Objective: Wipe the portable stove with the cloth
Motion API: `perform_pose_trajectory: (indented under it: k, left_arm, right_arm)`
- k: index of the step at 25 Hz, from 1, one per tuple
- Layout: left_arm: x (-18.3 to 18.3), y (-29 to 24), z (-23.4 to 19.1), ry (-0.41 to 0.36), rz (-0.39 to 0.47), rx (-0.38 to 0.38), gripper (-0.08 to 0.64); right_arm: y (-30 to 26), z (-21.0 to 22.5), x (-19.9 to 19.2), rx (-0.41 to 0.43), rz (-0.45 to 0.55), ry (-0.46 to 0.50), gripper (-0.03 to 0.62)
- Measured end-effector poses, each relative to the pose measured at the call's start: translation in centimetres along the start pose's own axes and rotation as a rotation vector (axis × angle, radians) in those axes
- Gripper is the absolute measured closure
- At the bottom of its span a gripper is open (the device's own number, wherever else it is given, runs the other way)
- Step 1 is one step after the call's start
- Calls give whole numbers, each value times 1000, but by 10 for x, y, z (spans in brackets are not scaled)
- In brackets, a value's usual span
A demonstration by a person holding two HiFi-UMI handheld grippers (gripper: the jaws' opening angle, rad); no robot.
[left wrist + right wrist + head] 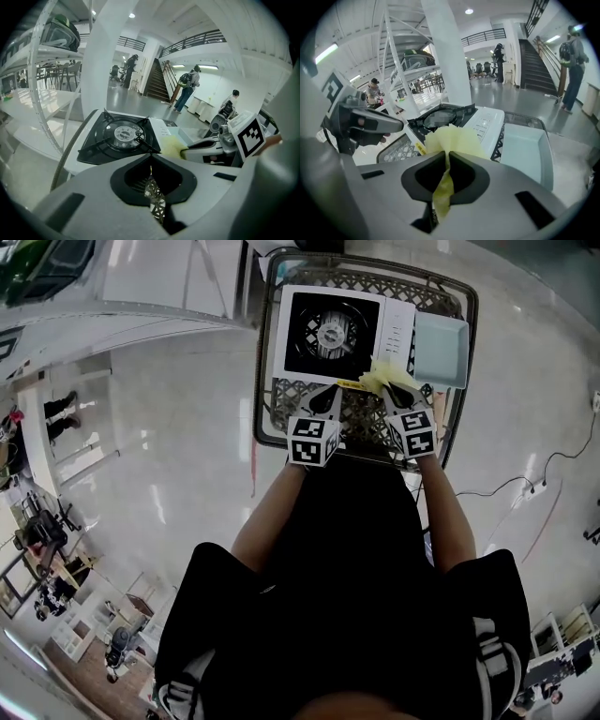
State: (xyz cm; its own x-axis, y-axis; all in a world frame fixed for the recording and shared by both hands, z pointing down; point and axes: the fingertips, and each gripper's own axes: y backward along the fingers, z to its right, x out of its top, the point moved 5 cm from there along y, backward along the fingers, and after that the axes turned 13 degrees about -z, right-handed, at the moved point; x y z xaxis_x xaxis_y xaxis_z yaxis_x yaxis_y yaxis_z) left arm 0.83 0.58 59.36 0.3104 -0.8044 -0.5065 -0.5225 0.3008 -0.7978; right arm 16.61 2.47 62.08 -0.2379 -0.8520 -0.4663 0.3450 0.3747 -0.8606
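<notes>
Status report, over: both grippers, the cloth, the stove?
Left gripper shut, empty. Right gripper shut on yellow cloth, by stove near corner. Nothing blocking stove top.

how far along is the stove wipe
Done: the cloth is picked up, pinched in the right gripper. In hand: it is held at the stove's near right corner, beside the controls. Left: the wiping itself; whether any has been done cannot be told. The left gripper is shut, empty.
</notes>
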Motion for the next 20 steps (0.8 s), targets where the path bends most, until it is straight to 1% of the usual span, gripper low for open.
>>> perform_pose_trajectory:
  k: [3,6,11,14,16,18,20]
  left_arm:
    - [5,4,-9,19,14,10,538]
    - [12,6,-17,33,33,19,538]
    - [19,12,-29,66,55,38,538]
    - [17,14,-37,87,63,47,539]
    - [15,15,-41,93,61,52,538]
    - [12,17,-44,98,61,57,538]
    - [11,18,-47,105,65,63,538]
  right_arm:
    - [13,6,24,-15,87,-19,569]
    - [25,22,60,-41,168,-26,571]
    - [25,56,136,-93,254,31,571]
    - [16,72,180,-136,289,69,571]
    - [9,80,203,-153,303,76,571]
    - [1,86,218,-168,309,78,571]
    - [-10,88,225,-188,306,84,571]
